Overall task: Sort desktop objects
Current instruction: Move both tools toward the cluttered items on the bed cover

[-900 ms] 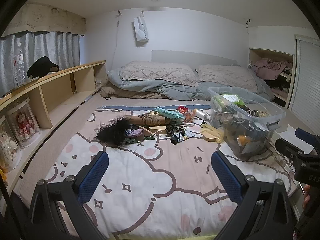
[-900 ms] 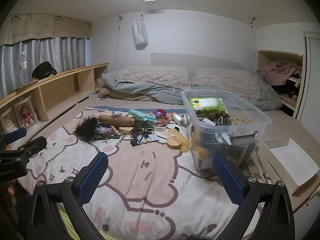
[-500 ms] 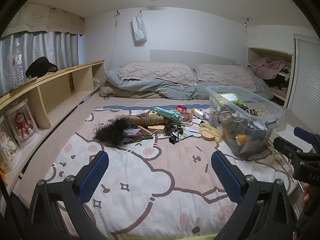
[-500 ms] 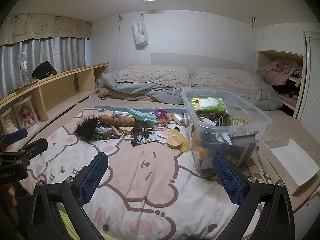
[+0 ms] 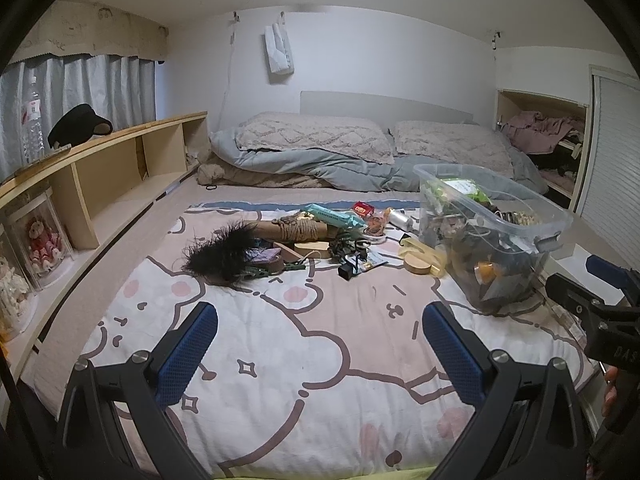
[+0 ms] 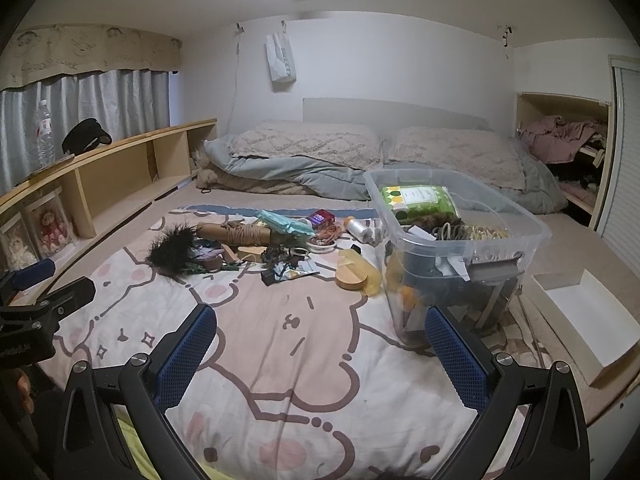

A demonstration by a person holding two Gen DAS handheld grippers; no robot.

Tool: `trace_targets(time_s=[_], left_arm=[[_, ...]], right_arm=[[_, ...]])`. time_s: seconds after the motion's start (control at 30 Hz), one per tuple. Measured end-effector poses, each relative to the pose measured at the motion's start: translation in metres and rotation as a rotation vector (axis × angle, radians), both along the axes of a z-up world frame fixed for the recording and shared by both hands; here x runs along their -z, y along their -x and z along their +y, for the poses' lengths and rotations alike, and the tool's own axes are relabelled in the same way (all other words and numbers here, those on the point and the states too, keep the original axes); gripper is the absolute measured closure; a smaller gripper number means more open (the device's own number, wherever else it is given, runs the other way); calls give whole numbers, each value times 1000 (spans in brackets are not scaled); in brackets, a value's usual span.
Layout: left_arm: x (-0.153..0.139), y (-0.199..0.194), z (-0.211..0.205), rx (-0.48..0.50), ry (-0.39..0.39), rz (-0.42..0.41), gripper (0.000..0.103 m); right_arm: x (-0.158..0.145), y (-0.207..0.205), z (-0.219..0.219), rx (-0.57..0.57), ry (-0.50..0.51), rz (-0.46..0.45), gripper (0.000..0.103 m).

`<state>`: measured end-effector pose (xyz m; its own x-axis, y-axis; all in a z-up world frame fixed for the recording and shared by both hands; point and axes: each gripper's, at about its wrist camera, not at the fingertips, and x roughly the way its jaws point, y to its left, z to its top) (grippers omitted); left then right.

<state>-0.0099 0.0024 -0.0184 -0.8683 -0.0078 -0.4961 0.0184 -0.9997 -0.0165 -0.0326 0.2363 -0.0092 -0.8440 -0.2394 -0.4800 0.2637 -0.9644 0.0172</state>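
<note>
Right wrist view: both grippers (image 6: 320, 354) (image 5: 320, 350) spread wide and empty, far short of tangled clutter (image 6: 256, 246) beside bin (image 6: 532, 226), risking snagged cords.

L gripper (image 5: 320, 336): my jaws wide apart, nothing btwn pads, tilted down a bit.
R gripper (image 6: 322, 338): same, jaws spread full, empty, angled down.
L vs R: side by side, apart, not touching; each shows at edge of other's view.
My hand: fingers (image 5: 610, 388) just visible behind R gripper body.
</note>
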Motion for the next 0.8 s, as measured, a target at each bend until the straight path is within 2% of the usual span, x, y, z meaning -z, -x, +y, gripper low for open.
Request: trace_targets(time_s=[0.37,0.8], left_arm=[[22,15,-6,-5,-18,-50,0],[62,41,-15,-17,-40,-137,0]], right_arm=[[23,15,-7,-16,2,-55,0],[60,40,-17,-22,-6,-152,0]])
